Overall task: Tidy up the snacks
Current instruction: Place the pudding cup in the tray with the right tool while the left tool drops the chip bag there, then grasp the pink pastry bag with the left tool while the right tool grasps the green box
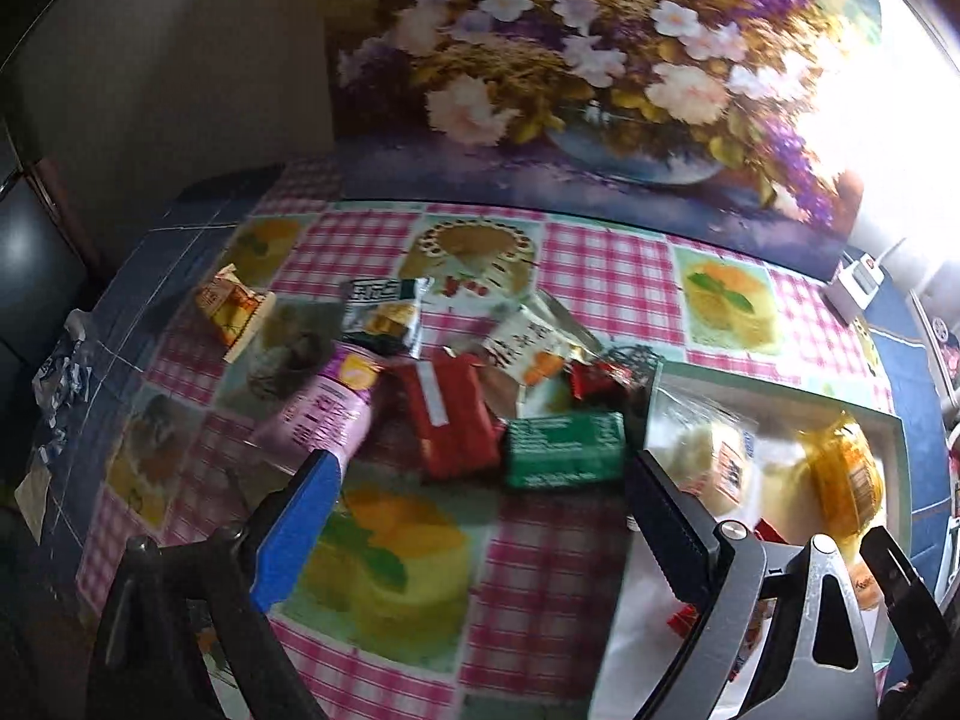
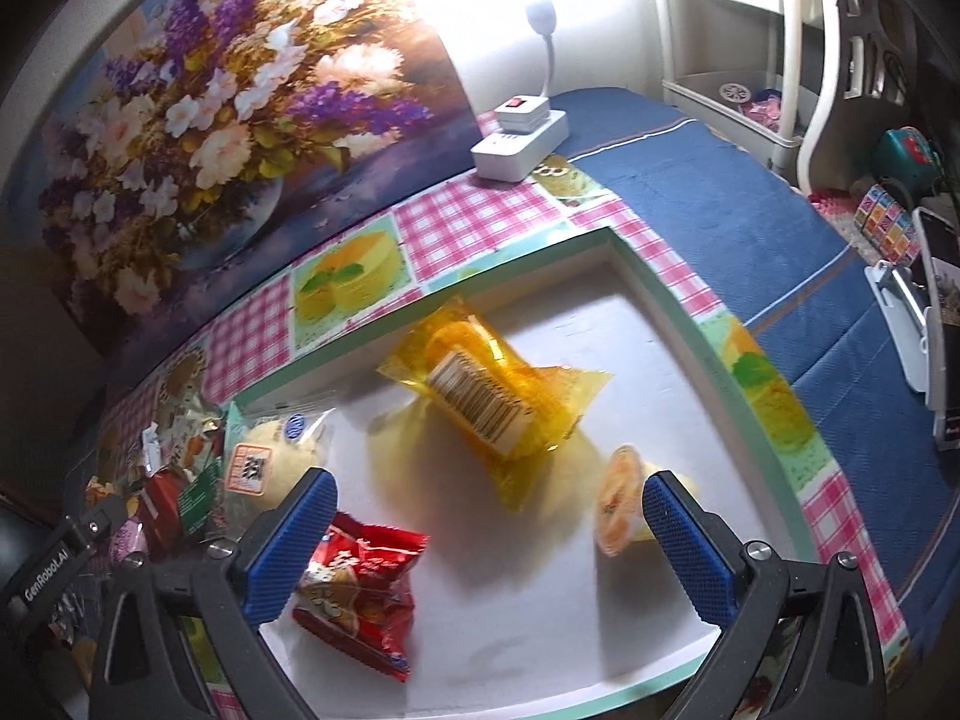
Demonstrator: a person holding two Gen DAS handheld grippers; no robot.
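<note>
My left gripper is open and empty above the tablecloth, just short of a pile of snacks: a pink tube, a red pack, a green pack, a white-orange box, a dark pack and an orange pack. My right gripper is open and empty over the white tray. In the tray lie a yellow wrapped cake, a red bag, a jelly cup and a clear-wrapped bun.
A flower painting stands along the table's far edge. A white power strip sits at the back. Blue cloth covers the table's right side. The right gripper's frame shows in the left wrist view.
</note>
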